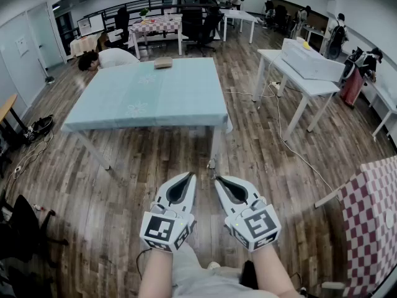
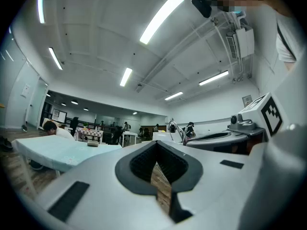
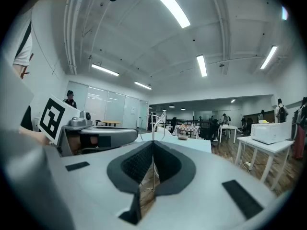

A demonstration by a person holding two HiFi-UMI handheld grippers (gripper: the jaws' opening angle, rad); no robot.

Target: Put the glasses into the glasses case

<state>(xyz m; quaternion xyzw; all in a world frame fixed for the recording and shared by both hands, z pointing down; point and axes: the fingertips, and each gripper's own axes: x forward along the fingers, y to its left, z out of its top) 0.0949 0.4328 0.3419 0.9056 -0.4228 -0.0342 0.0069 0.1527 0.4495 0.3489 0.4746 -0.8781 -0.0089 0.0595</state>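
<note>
A small tan glasses case [image 1: 163, 62] lies near the far edge of a pale blue table [image 1: 186, 101], well ahead of both grippers. It also shows far off in the left gripper view as the case [image 2: 92, 143] and in the right gripper view as the case [image 3: 183, 138]. My right gripper [image 1: 217, 179] is shut on thin wire-framed glasses [image 3: 152, 123], which stick up from its tips. The glasses [image 2: 178, 131] appear as a silver curl in the left gripper view. My left gripper [image 1: 191, 176] is shut and holds nothing. Both hang over wooden floor, side by side.
A person [image 1: 108, 58] leans over the blue table's far left corner. White tables [image 1: 310, 73] stand to the right, with a cable [image 1: 298, 154] trailing across the floor. A red-checked table [image 1: 372, 216] is at the near right. More tables and people fill the back of the room.
</note>
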